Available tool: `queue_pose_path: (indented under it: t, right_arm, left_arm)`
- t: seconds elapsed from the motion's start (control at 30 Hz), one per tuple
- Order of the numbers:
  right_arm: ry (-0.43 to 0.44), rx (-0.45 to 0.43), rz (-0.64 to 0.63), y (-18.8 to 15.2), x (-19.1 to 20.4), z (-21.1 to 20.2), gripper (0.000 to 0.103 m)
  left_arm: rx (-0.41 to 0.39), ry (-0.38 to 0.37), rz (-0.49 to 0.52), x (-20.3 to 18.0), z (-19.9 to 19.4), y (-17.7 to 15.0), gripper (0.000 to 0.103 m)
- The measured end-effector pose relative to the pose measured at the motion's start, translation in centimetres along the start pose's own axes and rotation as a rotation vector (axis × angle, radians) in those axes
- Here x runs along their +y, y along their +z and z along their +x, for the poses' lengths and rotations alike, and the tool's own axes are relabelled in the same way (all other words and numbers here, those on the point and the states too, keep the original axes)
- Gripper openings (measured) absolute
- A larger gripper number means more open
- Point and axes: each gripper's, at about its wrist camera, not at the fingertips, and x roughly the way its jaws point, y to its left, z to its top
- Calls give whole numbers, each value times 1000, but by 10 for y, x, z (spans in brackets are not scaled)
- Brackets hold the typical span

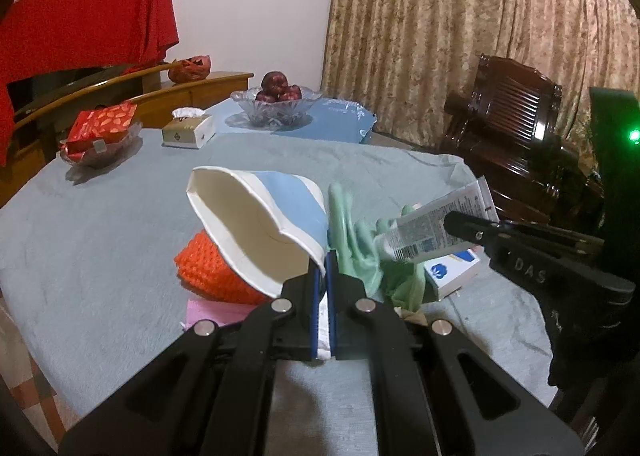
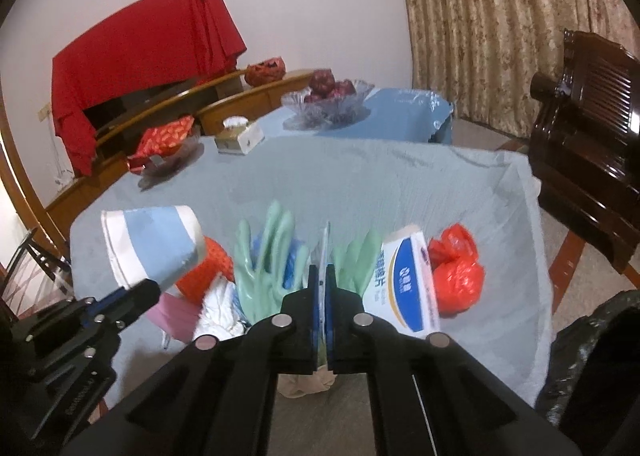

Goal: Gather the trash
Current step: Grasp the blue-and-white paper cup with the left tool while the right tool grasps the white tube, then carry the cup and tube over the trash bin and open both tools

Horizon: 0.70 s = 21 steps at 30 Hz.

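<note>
My left gripper (image 1: 323,268) is shut on the rim of a white and blue paper cup (image 1: 256,224), held tilted above the table; it also shows in the right wrist view (image 2: 152,248). My right gripper (image 2: 323,272) is shut on a flattened white tube (image 1: 436,226), seen edge-on between its pads (image 2: 325,252). Below lie green rubber gloves (image 2: 272,256), an orange knitted item (image 1: 212,268), a white and blue box (image 2: 404,280), a crumpled red plastic bag (image 2: 456,268), a pink item (image 2: 176,314) and white crumpled paper (image 2: 218,310).
The table has a grey-blue cloth (image 1: 100,224). Farther back stand a tissue box (image 1: 188,130), a glass bowl of fruit (image 1: 276,100) and a dish with a red packet (image 1: 100,136). A dark wooden chair (image 2: 588,128) is at right. A black bag (image 2: 592,356) sits at lower right.
</note>
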Motion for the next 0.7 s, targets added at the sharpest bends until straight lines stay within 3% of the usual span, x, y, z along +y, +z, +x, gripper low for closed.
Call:
queue_pose_path:
  t: [0.37, 0.7]
  right_arm:
    - [-6, -64, -8, 6, -13, -59, 2]
    - [-76, -106, 39, -1, -54, -119, 3]
  left_arm:
    - [-14, -53, 38, -31, -19, 6, 3]
    - [0, -168, 94, -84, -28, 3, 3]
